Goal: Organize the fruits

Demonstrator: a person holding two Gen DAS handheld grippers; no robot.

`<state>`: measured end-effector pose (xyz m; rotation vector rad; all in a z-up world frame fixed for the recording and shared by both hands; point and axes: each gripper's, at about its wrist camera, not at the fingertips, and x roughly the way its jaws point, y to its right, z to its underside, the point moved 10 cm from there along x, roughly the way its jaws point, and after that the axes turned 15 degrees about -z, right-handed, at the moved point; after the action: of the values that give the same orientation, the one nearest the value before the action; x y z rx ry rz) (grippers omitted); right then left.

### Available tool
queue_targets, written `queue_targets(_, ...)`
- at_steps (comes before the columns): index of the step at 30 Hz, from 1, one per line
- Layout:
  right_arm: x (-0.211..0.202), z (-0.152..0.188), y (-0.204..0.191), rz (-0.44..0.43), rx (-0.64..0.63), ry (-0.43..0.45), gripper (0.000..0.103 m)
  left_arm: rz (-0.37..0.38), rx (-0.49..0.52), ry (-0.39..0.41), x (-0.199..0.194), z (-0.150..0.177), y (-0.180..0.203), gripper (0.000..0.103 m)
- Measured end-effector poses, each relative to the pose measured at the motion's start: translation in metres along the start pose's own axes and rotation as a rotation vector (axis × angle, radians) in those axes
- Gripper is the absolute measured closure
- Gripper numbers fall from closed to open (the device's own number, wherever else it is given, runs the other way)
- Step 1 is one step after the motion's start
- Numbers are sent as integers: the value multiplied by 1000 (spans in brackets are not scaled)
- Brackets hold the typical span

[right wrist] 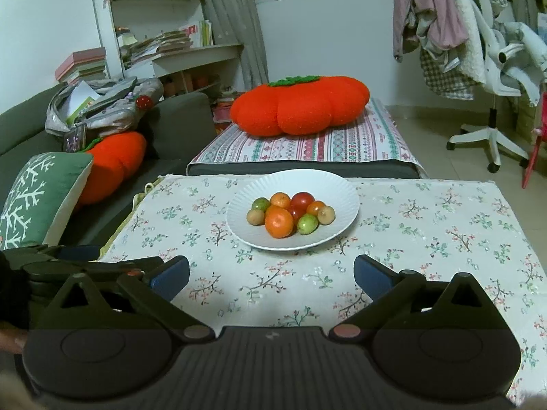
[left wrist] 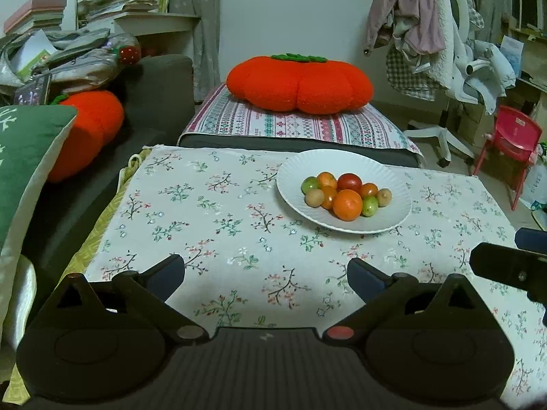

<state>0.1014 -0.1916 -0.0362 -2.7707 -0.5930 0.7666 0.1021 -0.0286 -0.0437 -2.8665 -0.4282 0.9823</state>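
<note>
White ribbed round plate (left wrist: 294, 177) sits on the tabletop w/ floral-print cloth (left wrist: 212, 212), toward the far edge. Piled on it, touching each other: big orange mandarin (left wrist: 347, 205) at front, smaller orange one (left wrist: 327, 180) at back, red cherry tomatoes (left wrist: 349, 182), green-red round fruits (left wrist: 370, 206) and tan-brown small ones (left wrist: 314, 197). Left gripper (left wrist: 266, 270) low over the near cloth, jaws spread wide, nothing btwn them, well short of the plate. Right gripper (right wrist: 271, 270) same: jaws wide apart, empty, only cloth btwn the blue pads (right wrist: 371, 275). In right wrist view the left gripper shows at lower left, beside the right one. Beyond the tabletop: big orange plush pumpkin-shaped cushion (left wrist: 299, 83) on a striped-cover bench (left wrist: 294, 124); grey sofa (left wrist: 157, 85) at left.
</note>
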Motion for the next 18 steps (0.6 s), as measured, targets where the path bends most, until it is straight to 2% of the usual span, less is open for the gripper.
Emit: queue_targets(18,4,20,0,32,-23,-44,0,-2,26,-9,-2,12,4,16)
